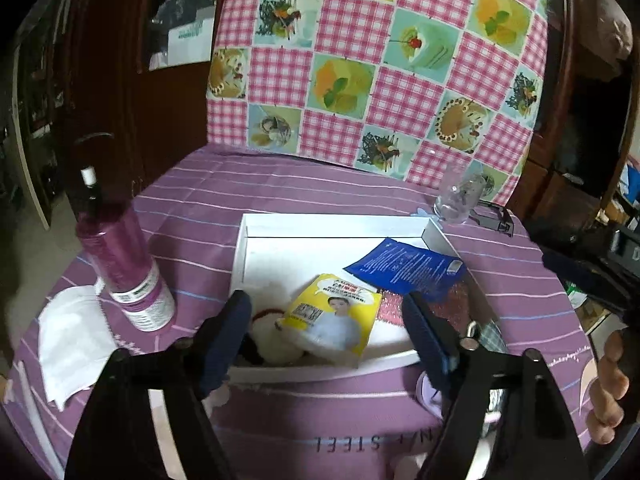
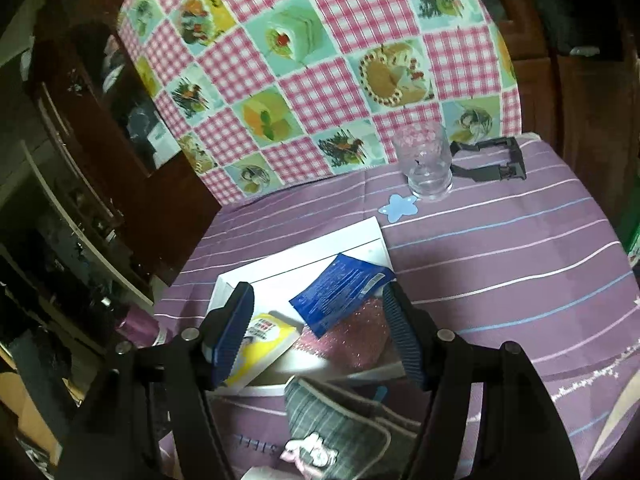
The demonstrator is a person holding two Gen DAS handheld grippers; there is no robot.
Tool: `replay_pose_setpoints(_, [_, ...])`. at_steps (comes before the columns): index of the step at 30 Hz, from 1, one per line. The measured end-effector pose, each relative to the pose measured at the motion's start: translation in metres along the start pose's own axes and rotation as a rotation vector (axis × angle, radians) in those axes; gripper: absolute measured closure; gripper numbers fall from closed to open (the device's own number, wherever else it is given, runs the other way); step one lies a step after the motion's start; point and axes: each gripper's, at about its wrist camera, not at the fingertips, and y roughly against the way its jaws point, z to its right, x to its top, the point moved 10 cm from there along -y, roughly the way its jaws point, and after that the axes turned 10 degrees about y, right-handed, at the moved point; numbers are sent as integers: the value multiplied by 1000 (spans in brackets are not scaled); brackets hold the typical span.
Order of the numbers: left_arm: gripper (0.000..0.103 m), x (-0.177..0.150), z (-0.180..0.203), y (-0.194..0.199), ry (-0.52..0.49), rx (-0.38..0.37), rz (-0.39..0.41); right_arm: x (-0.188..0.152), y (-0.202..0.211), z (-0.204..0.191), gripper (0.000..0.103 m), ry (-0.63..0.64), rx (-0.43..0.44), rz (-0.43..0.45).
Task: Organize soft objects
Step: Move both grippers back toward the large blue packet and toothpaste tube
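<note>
- Soft objects mostly gathered in white box at middle of purple striped tablecloth: yellow packet, blue sachet, pink glittery pouch, white fluffy toy.
- Left wrist view: left gripper spread wide, nothing between pads, hovering over box's near edge. Yellow packet just ahead, long axis running away toward far edge. Pink bottle and white cloth near cloth's left edge.
- Right wrist view: right gripper likewise agape and empty, above box's near right corner. Grey plaid pouch outside box, below and nearer, at near edge; probably next pick, closest to right hand. Glass near far edge.
</note>
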Motion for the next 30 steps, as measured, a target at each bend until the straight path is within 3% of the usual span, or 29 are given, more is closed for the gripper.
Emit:
replay_pose_setpoints(4, [53,-9,-2,14,2,-13,-18,-6,23,-8,36,26,-4,14])
replay_pose_setpoints(9, [86,-29,-5,22,1,-26,-58,-23,45,-13,36,89,-38,12])
replay_pose_setpoints(12, [95,-41,-7,25,-1,-29,-78,-35,52,-10,36,106,-60,12])
replay_pose_setpoints(21, [96,-64,-17,48,-27,-16,-59,-68,72,-5,36,93,-41,-15])
replay_pose_setpoints(30, [96,-102,-30,56,-72,-14,-96,-101,90,6,36,97,-50,5])
